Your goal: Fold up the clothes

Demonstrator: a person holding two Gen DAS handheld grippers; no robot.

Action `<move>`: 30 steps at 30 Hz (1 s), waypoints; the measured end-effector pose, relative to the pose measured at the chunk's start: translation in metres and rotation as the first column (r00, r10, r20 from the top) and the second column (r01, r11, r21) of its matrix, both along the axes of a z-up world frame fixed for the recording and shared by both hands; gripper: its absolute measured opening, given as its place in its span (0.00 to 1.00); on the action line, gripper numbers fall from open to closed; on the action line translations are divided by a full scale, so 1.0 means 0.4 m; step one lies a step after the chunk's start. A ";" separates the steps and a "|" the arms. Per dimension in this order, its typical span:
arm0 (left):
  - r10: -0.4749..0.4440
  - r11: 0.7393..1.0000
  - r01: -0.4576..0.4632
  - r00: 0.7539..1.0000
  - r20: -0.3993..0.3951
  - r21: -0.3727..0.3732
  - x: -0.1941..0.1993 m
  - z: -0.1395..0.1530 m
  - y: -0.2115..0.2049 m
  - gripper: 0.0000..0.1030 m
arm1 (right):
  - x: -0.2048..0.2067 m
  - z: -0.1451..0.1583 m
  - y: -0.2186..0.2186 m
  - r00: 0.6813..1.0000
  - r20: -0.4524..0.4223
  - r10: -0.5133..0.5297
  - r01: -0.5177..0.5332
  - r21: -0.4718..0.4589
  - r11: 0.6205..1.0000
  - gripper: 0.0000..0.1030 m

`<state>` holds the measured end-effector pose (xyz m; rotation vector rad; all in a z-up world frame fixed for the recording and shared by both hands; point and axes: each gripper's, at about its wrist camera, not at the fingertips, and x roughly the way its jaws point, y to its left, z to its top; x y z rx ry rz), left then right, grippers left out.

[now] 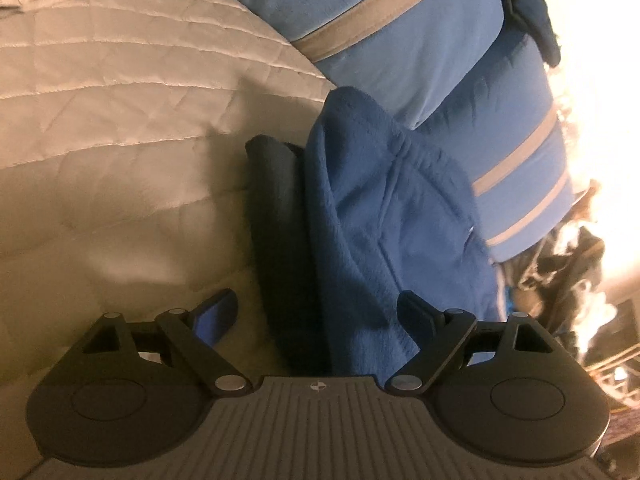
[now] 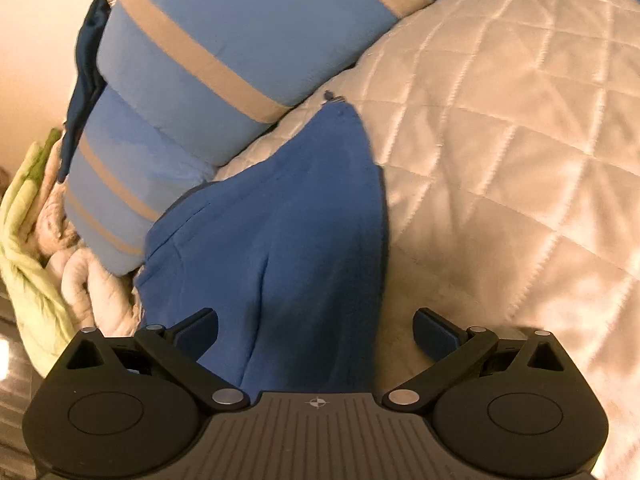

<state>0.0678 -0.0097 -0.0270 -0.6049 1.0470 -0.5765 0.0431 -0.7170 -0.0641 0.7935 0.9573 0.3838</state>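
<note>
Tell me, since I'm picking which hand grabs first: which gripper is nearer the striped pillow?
Hard to call. The left gripper and right gripper both hang open over the blue garment, with the striped pillow beyond it in each view.

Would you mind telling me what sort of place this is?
Most likely a bedroom: a blue fleece garment lies on a bed's quilted cream bedspread, beside a rolled blue blanket with tan stripes. Both grippers are open over the garment.
</note>
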 end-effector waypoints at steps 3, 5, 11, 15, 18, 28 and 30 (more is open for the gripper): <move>0.028 0.994 -0.031 0.999 -0.037 -0.104 0.023 -0.016 0.016 0.85 | 0.031 -0.008 0.015 1.000 0.012 0.008 -0.008 0.009 1.000 1.00; 0.039 0.986 -0.048 0.997 -0.061 -0.159 0.036 -0.024 0.015 0.85 | 0.046 -0.016 0.014 1.000 0.014 -0.009 0.008 0.040 0.999 1.00; -0.013 0.981 -0.008 0.994 -0.106 -0.193 0.043 -0.028 -0.008 0.82 | 0.053 -0.017 0.035 0.989 -0.026 0.147 -0.143 0.112 0.983 1.00; -0.039 0.968 -0.001 0.987 -0.157 -0.251 0.054 -0.051 -0.012 0.76 | 0.039 -0.018 0.054 0.984 -0.038 0.174 -0.168 0.123 0.978 1.00; -0.040 0.971 -0.003 0.984 -0.175 -0.238 0.060 -0.060 -0.036 0.62 | 0.044 -0.027 0.074 0.991 -0.021 0.135 -0.131 0.131 0.983 1.00; 0.078 0.996 -0.083 0.991 -0.113 -0.041 0.014 -0.012 -0.090 0.30 | 0.074 -0.011 0.169 0.998 -0.048 0.040 -0.042 -0.049 0.998 0.37; 0.072 0.994 -0.069 0.997 -0.038 0.082 -0.004 0.045 -0.120 0.26 | 0.061 0.021 0.196 0.999 -0.029 0.020 -0.023 -0.129 0.991 0.35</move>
